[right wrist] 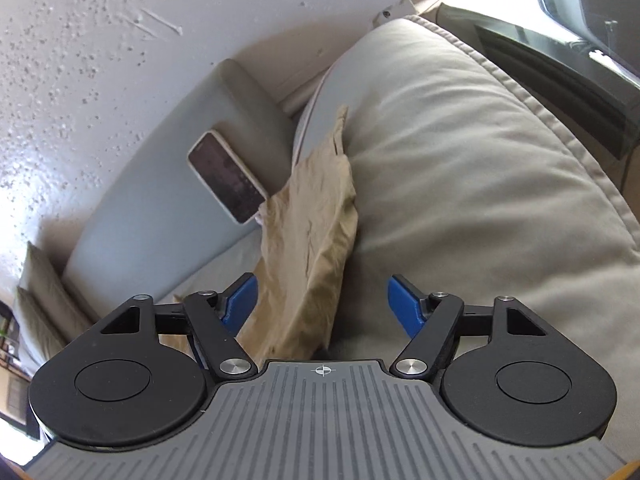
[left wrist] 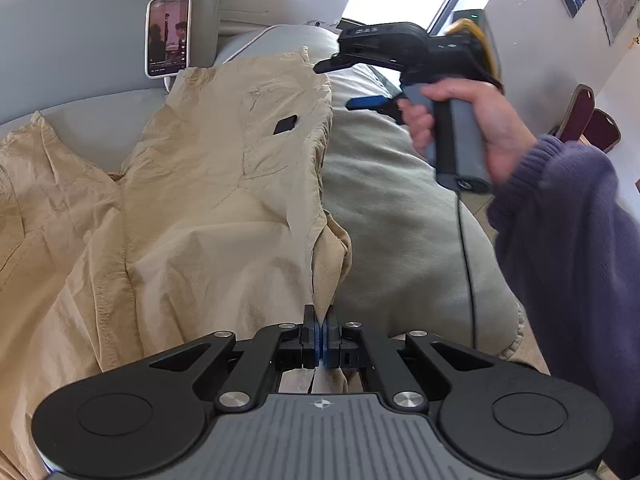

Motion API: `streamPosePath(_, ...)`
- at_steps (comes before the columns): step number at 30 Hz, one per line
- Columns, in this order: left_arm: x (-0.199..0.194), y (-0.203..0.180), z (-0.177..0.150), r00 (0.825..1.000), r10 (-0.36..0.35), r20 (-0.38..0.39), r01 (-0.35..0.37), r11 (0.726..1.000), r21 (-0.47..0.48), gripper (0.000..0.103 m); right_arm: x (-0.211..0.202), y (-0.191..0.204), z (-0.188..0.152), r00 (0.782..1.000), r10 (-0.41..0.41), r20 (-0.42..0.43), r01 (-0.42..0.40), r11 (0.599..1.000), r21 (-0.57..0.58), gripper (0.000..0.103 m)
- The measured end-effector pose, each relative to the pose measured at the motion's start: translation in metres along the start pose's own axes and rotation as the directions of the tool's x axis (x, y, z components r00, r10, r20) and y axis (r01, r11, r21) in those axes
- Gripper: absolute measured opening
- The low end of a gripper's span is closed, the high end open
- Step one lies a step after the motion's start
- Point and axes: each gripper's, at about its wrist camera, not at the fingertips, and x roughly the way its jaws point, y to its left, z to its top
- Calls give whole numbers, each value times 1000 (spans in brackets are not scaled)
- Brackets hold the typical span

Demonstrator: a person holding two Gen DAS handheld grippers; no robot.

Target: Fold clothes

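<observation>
A tan, wrinkled garment lies spread over a grey sofa, a small dark tag on its upper part. My left gripper is shut on a raised fold at the garment's near right edge, and cloth hangs pinched between the blue pads. In the right wrist view a strip of the same garment runs along a cushion's edge. My right gripper stands open over that strip, its blue pads not pressing it. The left wrist view shows the right gripper at the garment's far corner, held by a hand in a purple sleeve.
A large beige cushion fills the sofa to the right of the garment. A phone with a white cable leans on the sofa back. Dark red chairs stand at the far right by the wall.
</observation>
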Motion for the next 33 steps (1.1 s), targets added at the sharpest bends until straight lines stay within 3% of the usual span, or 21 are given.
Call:
streamPosePath(1, -1, 2, 3, 1000, -10, 0, 10, 1000, 2, 0, 12, 1, 7, 1000, -23, 1, 23, 1000, 3, 60)
streamPosePath(3, -4, 9, 7, 1000, -28, 0, 28, 1000, -4, 0, 33, -2, 17, 999, -48, -4, 48, 999, 15, 44)
streamPosePath(6, -8, 18, 11, 998, -56, 4, 56, 998, -18, 0, 54, -9, 23, 998, -58, -17, 58, 998, 21, 35)
streamPosePath(8, -10, 22, 11, 998, -64, 9, 64, 998, -23, 0, 64, -11, 24, 997, -74, -20, 74, 997, -4, 7)
streamPosePath(9, -12, 24, 9, 998, -68, 11, 68, 997, -29, 0, 67, -11, 23, 996, -85, -18, 84, 996, -20, 4)
streamPosePath(14, -29, 33, 0, 995, -92, 36, 94, 994, -59, 0, 61, 20, 17, 990, -123, 69, 131, 982, -134, 2)
streamPosePath(20, -73, 57, -20, 989, -92, 114, 105, 987, -123, 0, 43, 111, 4, 991, 1, 132, 34, 964, -265, 2)
streamPosePath(28, -138, 125, -70, 974, -35, 222, 110, 937, -333, 0, 83, 261, -59, 987, 157, 30, -129, 895, -427, 2)
streamPosePath(33, -143, 177, -113, 981, 17, 193, 84, 860, -503, 0, 135, 344, -125, 972, 211, -100, -232, 838, -495, 2)
